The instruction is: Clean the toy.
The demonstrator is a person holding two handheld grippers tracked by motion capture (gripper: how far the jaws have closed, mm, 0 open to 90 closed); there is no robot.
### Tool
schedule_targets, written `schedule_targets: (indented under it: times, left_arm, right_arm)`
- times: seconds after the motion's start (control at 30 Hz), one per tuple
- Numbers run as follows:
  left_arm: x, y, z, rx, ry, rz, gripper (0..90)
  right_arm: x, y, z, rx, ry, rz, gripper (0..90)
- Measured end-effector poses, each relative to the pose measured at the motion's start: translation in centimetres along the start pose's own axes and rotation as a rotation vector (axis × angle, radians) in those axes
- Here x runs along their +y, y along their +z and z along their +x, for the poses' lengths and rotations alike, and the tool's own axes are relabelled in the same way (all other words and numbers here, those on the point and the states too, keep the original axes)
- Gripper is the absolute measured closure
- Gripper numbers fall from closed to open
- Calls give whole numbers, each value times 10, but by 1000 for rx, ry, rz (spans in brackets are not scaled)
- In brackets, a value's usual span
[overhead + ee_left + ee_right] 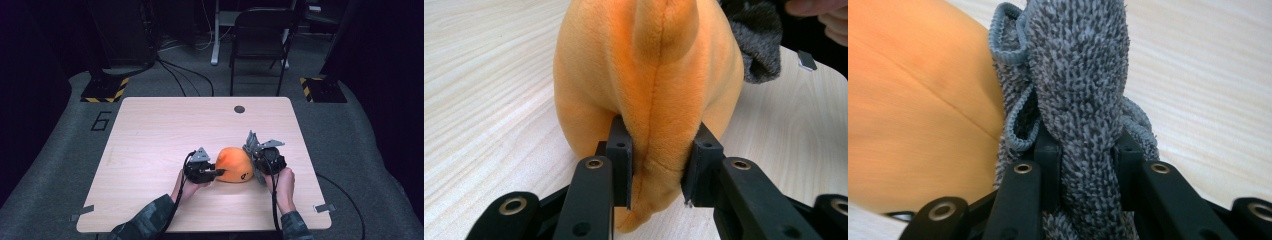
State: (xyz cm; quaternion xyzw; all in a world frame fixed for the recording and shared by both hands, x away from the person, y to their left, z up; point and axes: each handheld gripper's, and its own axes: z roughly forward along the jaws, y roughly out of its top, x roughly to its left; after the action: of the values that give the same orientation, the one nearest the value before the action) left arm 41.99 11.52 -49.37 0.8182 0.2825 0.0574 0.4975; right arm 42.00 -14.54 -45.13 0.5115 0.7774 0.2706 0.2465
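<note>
An orange plush toy (233,164) sits on the wooden table (165,130), near its front edge. My left gripper (216,172) grips it from the left; in the left gripper view both jaws pinch a seamed fold of the orange plush (659,100). My right gripper (254,161) is at the toy's right side, shut on a bunched grey microfibre cloth (1078,85) that presses against the orange plush (908,110). The cloth (251,142) sticks up above the gripper in the high view, and the grey cloth (760,40) also peeks out behind the toy.
A small dark round grommet (239,109) is set in the table near its far edge. A black chair (260,40) stands beyond the table. Cables trail from both grippers over the front edge. Metal clips (325,207) sit at the front corners.
</note>
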Motion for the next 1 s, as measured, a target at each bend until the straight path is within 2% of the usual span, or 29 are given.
schedule_targets:
  times: [0.07,0.27,0.3,0.33,0.37,0.43,0.53,0.6,0.67,0.7,0.73,0.8,0.87,0.9,1.0]
  left_arm:
    - [0,0,0,-3,2,-2,698]
    - [0,-1,1,-6,5,-2,698]
    - [0,-1,1,-7,5,-2,698]
    - [0,-1,1,-7,6,-2,698]
    - [0,-1,1,-7,0,-4,698]
    - [0,-1,1,-5,1,-4,698]
    - [0,-2,2,-7,1,-2,696]
    - [0,-1,1,-4,3,-3,697]
    - [0,-1,0,-2,5,-4,696]
    - [0,-1,0,-2,5,-4,696]
    - [0,-1,1,-3,2,-4,696]
    - [0,-1,1,-2,1,-5,695]
    - [0,-1,1,4,6,-1,692]
    - [0,0,1,6,-1,2,685]
    - [-1,0,3,-4,-14,-1,669]
  right_arm:
    - [-2,5,-3,6,18,18,720]
    - [-11,23,-8,-12,5,107,719]
    - [-12,24,-8,-4,26,127,719]
    - [-13,26,-10,-8,12,123,719]
    - [-12,24,-10,-9,23,125,720]
    - [-8,17,-12,-16,8,92,720]
    - [1,-4,-12,-21,19,13,720]
    - [9,-23,-9,-1,27,-59,720]
    - [17,-43,-2,22,2,-124,720]
    - [17,-43,-2,22,2,-124,720]
    - [24,-56,10,61,-29,-168,721]
    - [26,-55,23,68,-61,-156,721]
    - [24,-43,35,63,-99,-106,724]
    - [21,-35,41,42,-112,-84,727]
    - [18,-27,44,25,-119,-80,732]
